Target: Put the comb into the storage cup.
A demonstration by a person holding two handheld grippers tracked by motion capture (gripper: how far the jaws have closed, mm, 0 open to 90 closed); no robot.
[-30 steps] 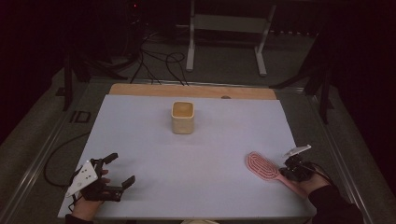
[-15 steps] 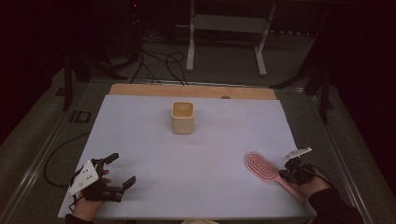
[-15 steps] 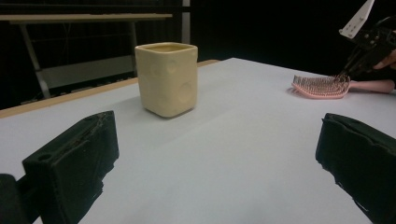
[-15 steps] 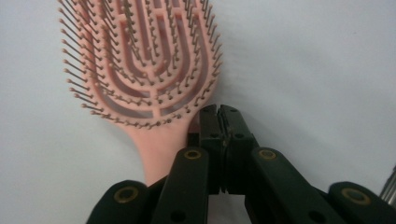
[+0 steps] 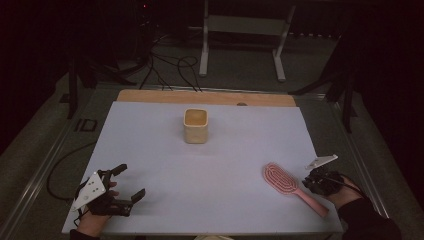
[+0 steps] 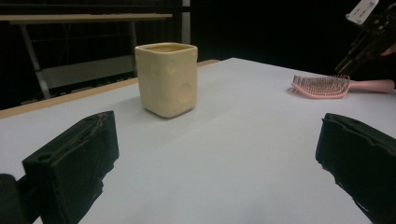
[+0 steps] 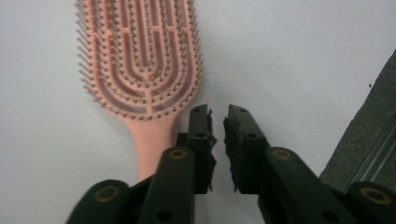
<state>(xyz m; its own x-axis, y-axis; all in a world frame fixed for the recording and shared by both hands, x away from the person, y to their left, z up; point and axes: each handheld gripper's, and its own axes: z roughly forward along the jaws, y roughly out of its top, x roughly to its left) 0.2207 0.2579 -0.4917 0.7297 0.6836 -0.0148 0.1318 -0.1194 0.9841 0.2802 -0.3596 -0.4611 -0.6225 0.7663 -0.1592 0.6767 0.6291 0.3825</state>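
Observation:
A pink hairbrush (image 5: 280, 177) lies flat, bristles up, near the table's front right, its handle pointing toward the front corner. My right gripper (image 5: 312, 182) hovers just right of that handle. Seen in the right gripper view, its jaws (image 7: 218, 114) have just been opening: a narrow gap, nothing between them, with the brush (image 7: 140, 56) off to their left. A pale yellow square cup (image 5: 195, 126) stands upright at mid-table toward the far side. My left gripper (image 5: 131, 180) rests at the front left, wide open and empty, facing the cup (image 6: 167, 79) and the brush (image 6: 322, 86).
A white sheet (image 5: 200, 165) covers the table, with a wooden strip (image 5: 205, 97) bare along its far edge. The table's dark right edge (image 7: 369, 140) is close to my right gripper. Cables (image 5: 170, 65) and a metal stand (image 5: 240, 30) sit on the floor behind.
The right gripper has let go of the brush handle and its jaws have parted slightly. The brush now lies flat with its whole handle showing. The left gripper has not moved.

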